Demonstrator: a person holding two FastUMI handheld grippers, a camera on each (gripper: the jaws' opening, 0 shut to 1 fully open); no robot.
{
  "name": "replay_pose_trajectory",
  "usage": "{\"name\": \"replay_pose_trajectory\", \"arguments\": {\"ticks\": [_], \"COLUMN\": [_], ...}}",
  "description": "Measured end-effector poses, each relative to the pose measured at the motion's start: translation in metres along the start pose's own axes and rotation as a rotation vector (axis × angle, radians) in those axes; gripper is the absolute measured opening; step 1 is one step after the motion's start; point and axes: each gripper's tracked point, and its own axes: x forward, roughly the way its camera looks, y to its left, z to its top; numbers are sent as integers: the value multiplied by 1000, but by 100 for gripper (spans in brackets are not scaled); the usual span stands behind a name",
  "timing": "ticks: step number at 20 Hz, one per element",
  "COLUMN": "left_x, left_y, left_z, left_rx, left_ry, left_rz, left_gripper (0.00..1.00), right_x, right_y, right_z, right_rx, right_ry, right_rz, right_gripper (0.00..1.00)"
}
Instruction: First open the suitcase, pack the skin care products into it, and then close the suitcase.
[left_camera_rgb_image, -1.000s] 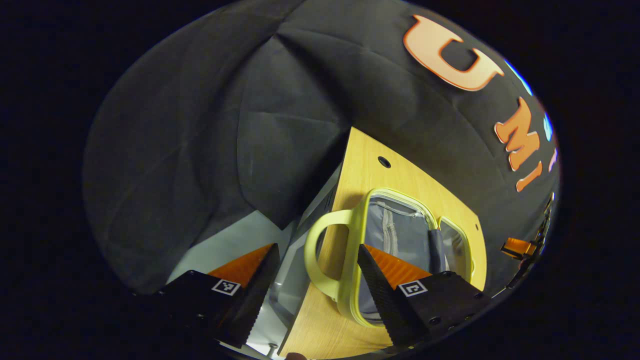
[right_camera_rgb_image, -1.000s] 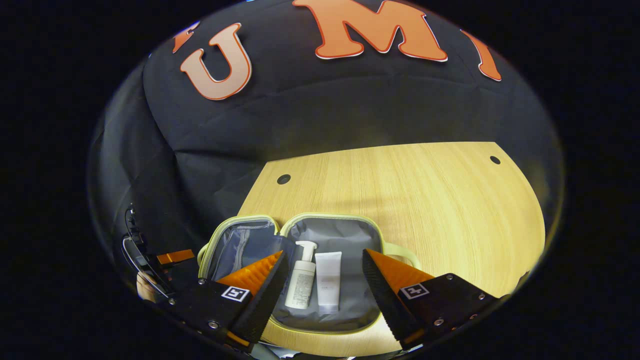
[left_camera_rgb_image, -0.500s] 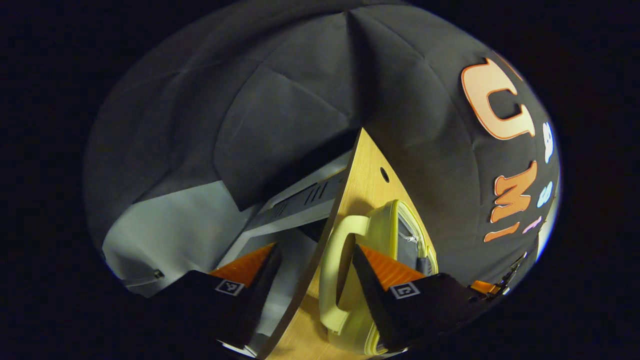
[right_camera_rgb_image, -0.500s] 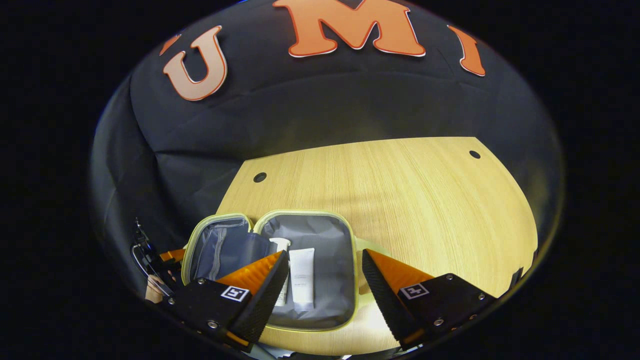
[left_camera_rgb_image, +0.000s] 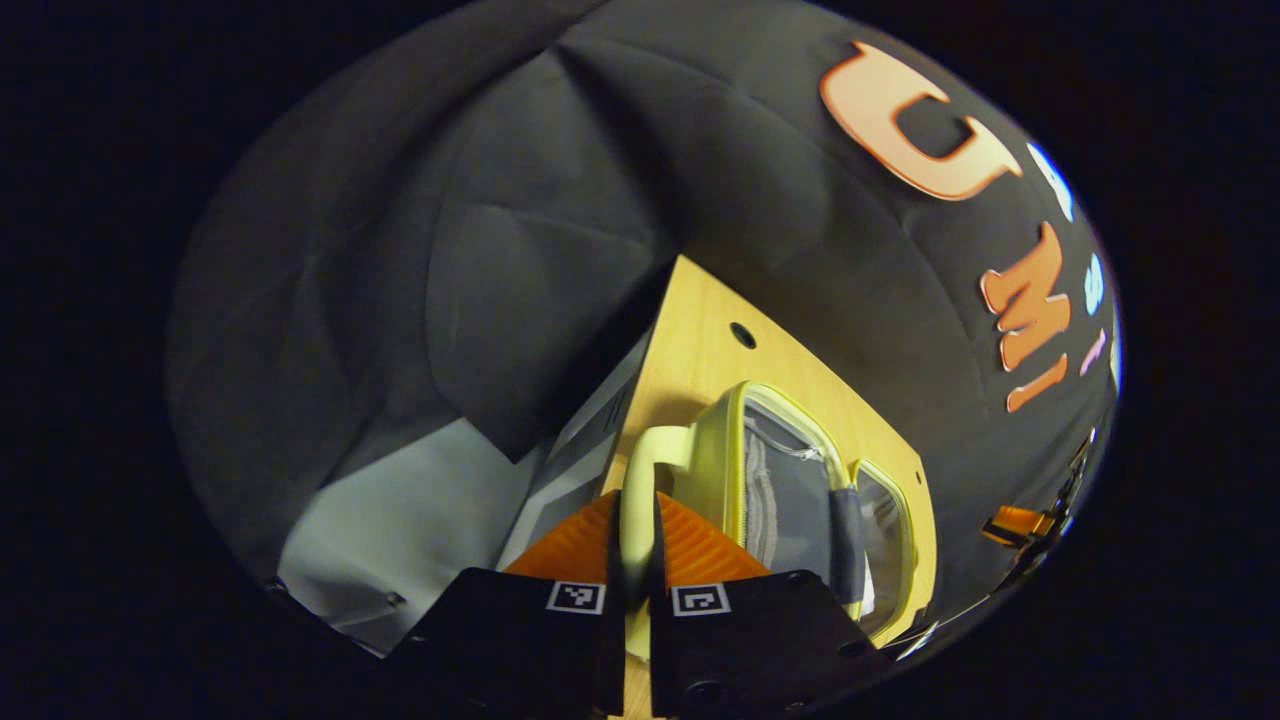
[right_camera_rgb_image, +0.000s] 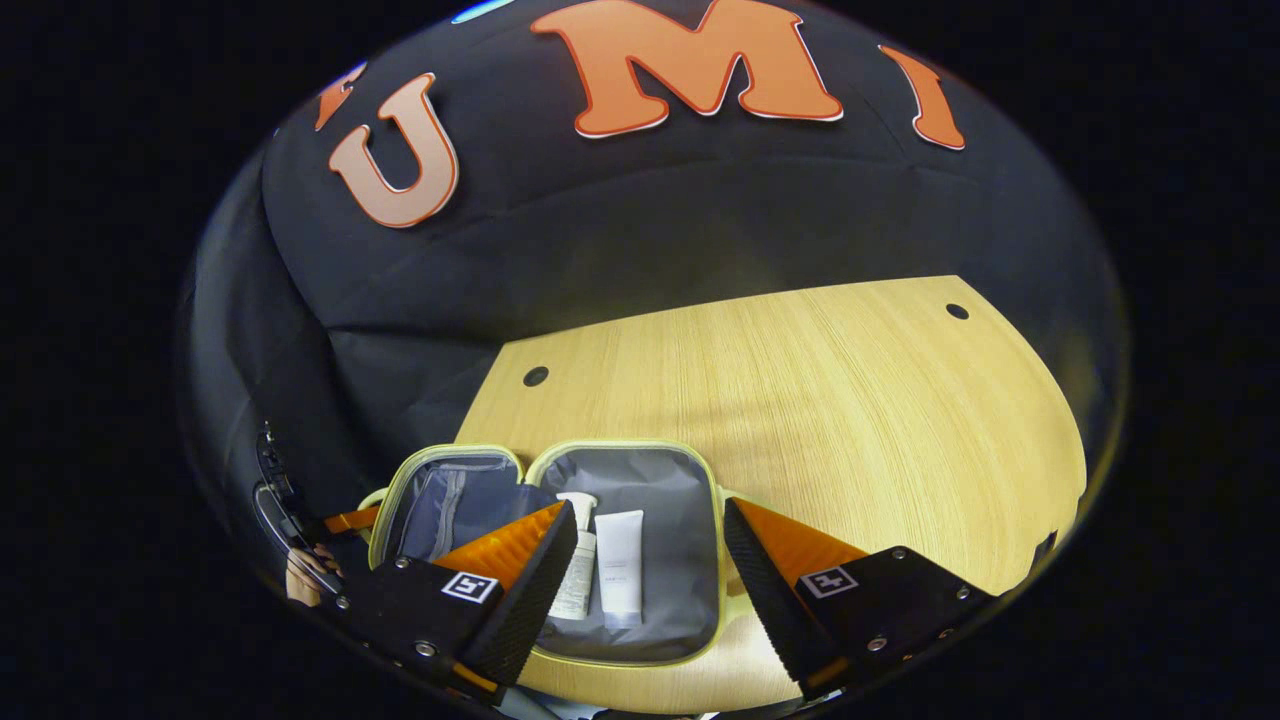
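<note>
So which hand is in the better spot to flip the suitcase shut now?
The left. Its tool is already shut on the suitcase's handle, on the half that would fold over. The right tool hangs open above the bottle and tube, gripping nothing.

The left gripper (left_camera_rgb_image: 637, 545) is clamped on the handle (left_camera_rgb_image: 637, 500); the right gripper (right_camera_rgb_image: 650, 560) is held spread.

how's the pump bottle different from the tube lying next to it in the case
The pump bottle has a pump head on top and a printed label on its body; the tube is plain white, flat-ended, with a wide cap. The bottle is partly hidden behind a finger of the right gripper; the tube shows in full. Both are white and lie side by side in the open case.
</note>
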Motion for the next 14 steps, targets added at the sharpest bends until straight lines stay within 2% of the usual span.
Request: {"name": "replay_pose_trajectory", "arguments": {"ticks": [2, 7, 10, 14], "left_x": [-20, -67, -84, -96], "left_y": [-24, -123, -189, -272], "left_z": [23, 55, 61, 48], "left_rx": [60, 233, 364, 500], "left_ry": [-24, -75, -86, -92], "left_rz": [11, -24, -50, -79], "left_gripper": [10, 10, 10, 10], "right_x": [-10, -32, -46, -63], "right_y": [2, -13, -31, -66], "right_z": [10, 31, 49, 61], "right_rx": [3, 17, 39, 52], "right_ry": [-26, -88, -142, -179], "right_rz": [24, 56, 62, 73], "right_gripper": [94, 94, 94, 94]}}
